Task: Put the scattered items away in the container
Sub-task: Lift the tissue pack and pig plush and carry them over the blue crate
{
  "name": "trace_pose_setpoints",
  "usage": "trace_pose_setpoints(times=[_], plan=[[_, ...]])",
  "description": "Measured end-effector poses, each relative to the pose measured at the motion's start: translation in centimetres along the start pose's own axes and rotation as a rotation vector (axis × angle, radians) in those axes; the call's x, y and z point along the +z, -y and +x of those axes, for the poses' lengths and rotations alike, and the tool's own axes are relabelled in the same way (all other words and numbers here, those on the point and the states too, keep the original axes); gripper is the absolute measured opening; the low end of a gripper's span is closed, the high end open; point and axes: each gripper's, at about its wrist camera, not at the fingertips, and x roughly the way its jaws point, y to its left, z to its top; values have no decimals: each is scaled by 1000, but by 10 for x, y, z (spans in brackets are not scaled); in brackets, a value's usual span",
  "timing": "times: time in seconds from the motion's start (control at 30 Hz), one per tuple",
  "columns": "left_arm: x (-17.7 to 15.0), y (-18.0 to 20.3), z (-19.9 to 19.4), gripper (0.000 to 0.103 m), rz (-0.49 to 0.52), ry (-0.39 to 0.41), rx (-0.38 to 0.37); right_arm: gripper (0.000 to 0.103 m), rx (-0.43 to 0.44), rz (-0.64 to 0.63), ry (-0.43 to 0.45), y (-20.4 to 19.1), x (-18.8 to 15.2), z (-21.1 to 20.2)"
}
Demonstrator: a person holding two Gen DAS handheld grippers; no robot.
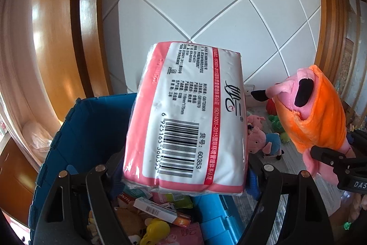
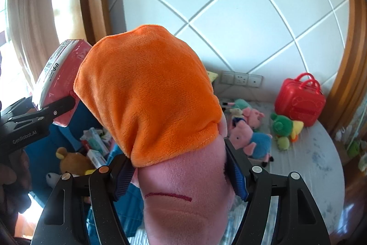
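My left gripper (image 1: 183, 185) is shut on a pink and white tissue pack (image 1: 185, 116) and holds it above the blue bin (image 1: 75, 130). The pack also shows at the left of the right wrist view (image 2: 59, 75). My right gripper (image 2: 181, 176) is shut on a pink pig plush in an orange dress (image 2: 149, 93), held up to the right of the bin. The same plush shows in the left wrist view (image 1: 316, 111). The bin holds several small boxes (image 1: 160, 210), a brown bear (image 2: 73, 162) and a yellow toy (image 1: 156, 231).
On the pale cloth (image 2: 309, 164) lie two small pig plushes (image 2: 250, 141), a green and yellow plush (image 2: 284, 130) and a red toy case (image 2: 300, 100). A white tiled wall (image 2: 229, 15) with sockets (image 2: 240, 79) stands behind. Wooden frames flank both sides.
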Motion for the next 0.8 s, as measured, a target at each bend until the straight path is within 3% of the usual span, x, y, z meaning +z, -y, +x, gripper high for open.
trace_pose_setpoints(times=[0.43, 0.8], plan=[[-14, -94, -10, 80, -53, -6, 77, 71, 78, -62, -11, -91, 14, 34], [-22, -137, -7, 80, -98, -19, 107, 71, 122, -110, -34, -141, 23, 57]])
